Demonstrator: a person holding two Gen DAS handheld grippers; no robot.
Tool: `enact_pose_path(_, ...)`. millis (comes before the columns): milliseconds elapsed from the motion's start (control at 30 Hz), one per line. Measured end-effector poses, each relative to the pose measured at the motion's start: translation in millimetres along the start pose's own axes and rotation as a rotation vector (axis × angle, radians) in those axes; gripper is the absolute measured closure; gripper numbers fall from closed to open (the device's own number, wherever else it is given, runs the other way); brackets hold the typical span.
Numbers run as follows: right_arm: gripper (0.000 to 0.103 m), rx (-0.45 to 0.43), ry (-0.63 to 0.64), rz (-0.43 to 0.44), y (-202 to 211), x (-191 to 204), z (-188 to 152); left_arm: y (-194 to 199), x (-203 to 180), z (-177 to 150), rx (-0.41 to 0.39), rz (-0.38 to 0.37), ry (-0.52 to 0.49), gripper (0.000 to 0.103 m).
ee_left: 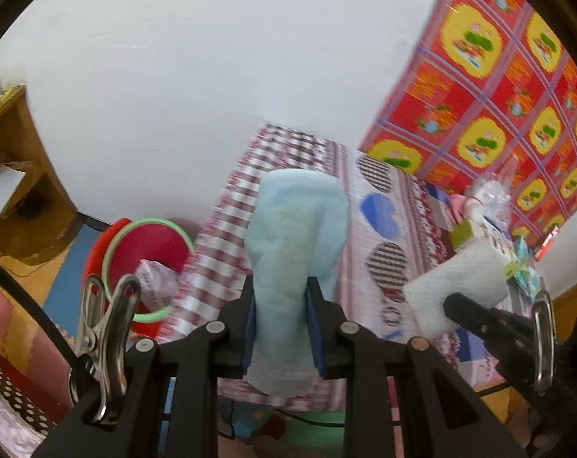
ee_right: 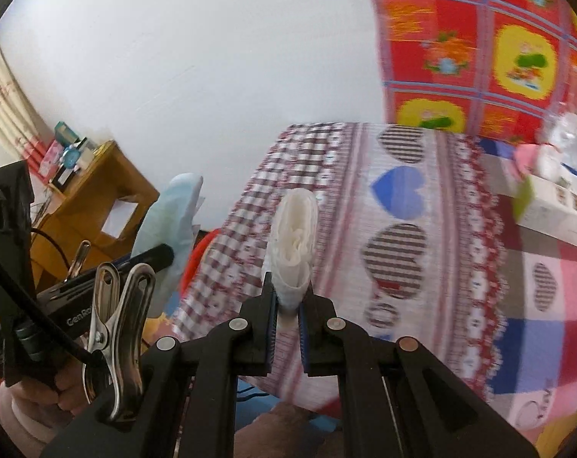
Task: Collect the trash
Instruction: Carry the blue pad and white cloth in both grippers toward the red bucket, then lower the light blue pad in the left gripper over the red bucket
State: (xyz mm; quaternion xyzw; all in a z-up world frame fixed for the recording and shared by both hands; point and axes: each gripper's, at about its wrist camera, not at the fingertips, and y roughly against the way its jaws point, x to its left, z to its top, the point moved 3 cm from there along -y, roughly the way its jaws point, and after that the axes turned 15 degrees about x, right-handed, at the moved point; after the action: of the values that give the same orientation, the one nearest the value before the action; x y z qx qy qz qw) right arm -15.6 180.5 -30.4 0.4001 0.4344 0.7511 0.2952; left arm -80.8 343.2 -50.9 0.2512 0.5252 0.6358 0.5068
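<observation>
Up close, the left gripper point(ee_left: 281, 309) pinches a blue face mask point(ee_left: 294, 236), the right gripper point(ee_right: 287, 299) a folded white tissue point(ee_right: 294, 236), both above the patterned tablecloth point(ee_right: 433, 236). Only the left view shows the red bin point(ee_left: 143, 252) beyond; its contents are blurred.

Bright, even daylight in both views, white wall point(ee_left: 197, 87) washed out almost without shadow, strong fisheye bending with black corners, patterned tablecloth point(ee_right: 422, 229) and red hanging cloth point(ee_left: 498, 87) smeared, probably by motion, near gripper parts sharp.
</observation>
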Motion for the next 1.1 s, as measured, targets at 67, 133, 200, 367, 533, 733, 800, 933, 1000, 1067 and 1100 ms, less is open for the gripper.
enact_pose_path(67, 0.092, 0.017, 0.013, 0.011, -9.7, 15.1, 7.7, 2.8, 16.4, 6.3, -0.01, 0.004, 0.006, 0.079)
enact_pose_path(133, 0.092, 0.027, 0.037, 0.004, -19.7, 32.3, 16.7, 4.4, 31.7, 11.9, -0.013, 0.006, 0.01, 0.079)
enact_pose_path(200, 0.092, 0.041, 0.056, 0.01, -32.1, 50.7, 26.9, 5.8, 50.3, 18.6, -0.015, 0.018, 0.015, 0.079)
enact_pose_path(367, 0.092, 0.068, 0.091, 0.008, -57.6, 83.6, 45.3, 3.6, 95.8, 33.9, -0.002, 0.02, 0.052, 0.079)
enact_pose_path(533, 0.092, 0.093, 0.12, 0.011, -82.6, 111.3, 64.3, -2.7, 137.1, 46.7, 0.018, 0.026, 0.081, 0.079)
enact_pose_path(733, 0.092, 0.146, 0.162, -0.001, -123.0, 141.7, 85.8, -15.5, 178.6, 57.9, 0.044, 0.037, 0.106, 0.079)
enact_pose_path(800, 0.092, 0.166, 0.17, -0.001, -136.0, 149.1, 90.6, -22.9, 190.2, 61.3, 0.057, 0.037, 0.118, 0.079)
enact_pose_path(933, 0.092, 0.206, 0.18, 0.007, -160.7, 162.4, 97.5, -39.3, 211.8, 67.3, 0.088, 0.037, 0.142, 0.079)
enact_pose_path(1000, 0.092, 0.226, 0.183, 0.01, -173.0, 168.0, 100.4, -48.0, 220.9, 70.0, 0.103, 0.041, 0.152, 0.079)
enact_pose_path(1067, 0.092, 0.243, 0.184, 0.008, -183.5, 172.5, 103.2, -56.1, 227.2, 72.6, 0.118, 0.042, 0.16, 0.079)
enact_pose_path(1100, 0.092, 0.253, 0.184, 0.008, -189.7, 174.2, 104.5, -60.5, 231.0, 73.4, 0.126, 0.042, 0.164, 0.079)
